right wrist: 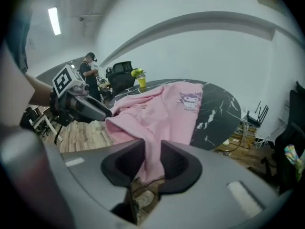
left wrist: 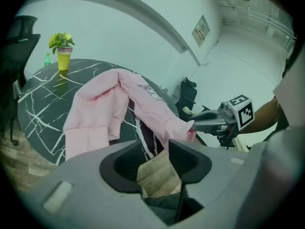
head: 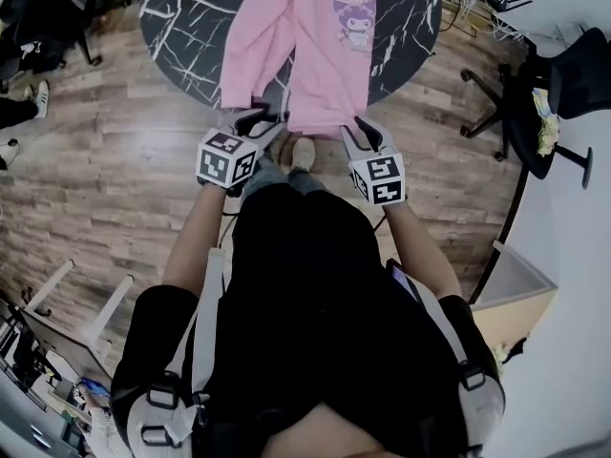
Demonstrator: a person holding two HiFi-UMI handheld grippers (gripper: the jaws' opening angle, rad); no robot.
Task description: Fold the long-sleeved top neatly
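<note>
Right gripper jaws tight on pink top; left gripper jaws apart, empty.

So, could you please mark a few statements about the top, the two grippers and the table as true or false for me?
1. The pink top lies on a dark, white-veined round table. True.
2. The left gripper pinches the top. False: its jaws stand apart, and only the wooden floor shows between them.
3. The right gripper has pink cloth between its jaws. True.
4. The plant on the table stands in a red cup. False: the cup is yellow.
</note>
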